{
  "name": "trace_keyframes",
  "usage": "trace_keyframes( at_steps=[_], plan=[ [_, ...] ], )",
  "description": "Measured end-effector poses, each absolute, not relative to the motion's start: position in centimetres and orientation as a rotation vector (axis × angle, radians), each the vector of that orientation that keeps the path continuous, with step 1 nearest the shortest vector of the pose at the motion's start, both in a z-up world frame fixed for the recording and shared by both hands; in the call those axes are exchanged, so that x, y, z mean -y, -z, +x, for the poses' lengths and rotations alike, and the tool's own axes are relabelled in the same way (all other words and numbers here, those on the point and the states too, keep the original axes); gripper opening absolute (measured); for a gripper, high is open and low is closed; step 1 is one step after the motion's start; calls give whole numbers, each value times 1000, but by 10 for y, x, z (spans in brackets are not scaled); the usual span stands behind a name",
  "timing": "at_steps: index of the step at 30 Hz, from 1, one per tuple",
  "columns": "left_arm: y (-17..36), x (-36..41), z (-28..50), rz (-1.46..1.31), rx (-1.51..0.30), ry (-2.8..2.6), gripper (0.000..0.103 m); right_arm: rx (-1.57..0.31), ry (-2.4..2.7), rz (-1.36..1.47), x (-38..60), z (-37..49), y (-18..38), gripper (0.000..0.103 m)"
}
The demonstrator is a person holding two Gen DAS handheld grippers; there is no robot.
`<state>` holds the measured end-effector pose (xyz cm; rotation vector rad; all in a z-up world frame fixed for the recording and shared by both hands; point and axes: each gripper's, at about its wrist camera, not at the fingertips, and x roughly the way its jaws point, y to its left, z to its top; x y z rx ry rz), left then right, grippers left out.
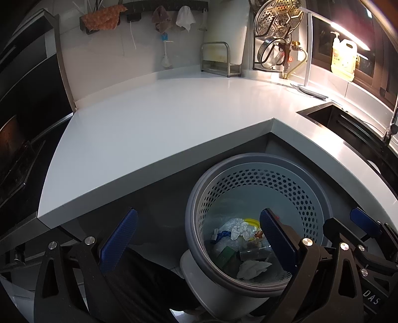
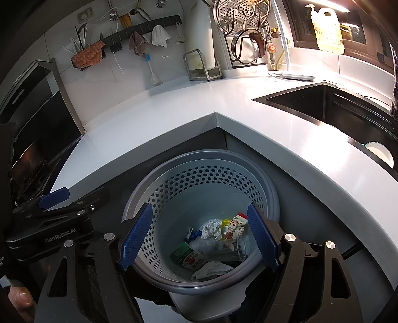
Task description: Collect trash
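Observation:
A grey perforated trash bin stands on the floor in the inner corner below the white countertop. Inside lie crumpled tissues, a green carton, a clear plastic cup, a small printed snack pouch and a crumpled wrapper. My left gripper is open and empty, above the bin's left rim. My right gripper is open and empty, directly over the bin's mouth. The left gripper also shows in the right wrist view.
A dark sink is set in the counter at right. A dish rack with steamer lids, a soap jug, a metal stand and hanging cloths line the back wall. A dark stove is at left.

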<state>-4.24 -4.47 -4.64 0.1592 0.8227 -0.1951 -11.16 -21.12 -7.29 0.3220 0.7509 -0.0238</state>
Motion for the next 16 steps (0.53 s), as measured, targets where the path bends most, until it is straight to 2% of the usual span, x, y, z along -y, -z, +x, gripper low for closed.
trace_keyframes(
  at_steps=[16],
  plan=[
    [47,46,-42,167,-825,198,97,-751,22,323,211,-111,74,75]
  ],
)
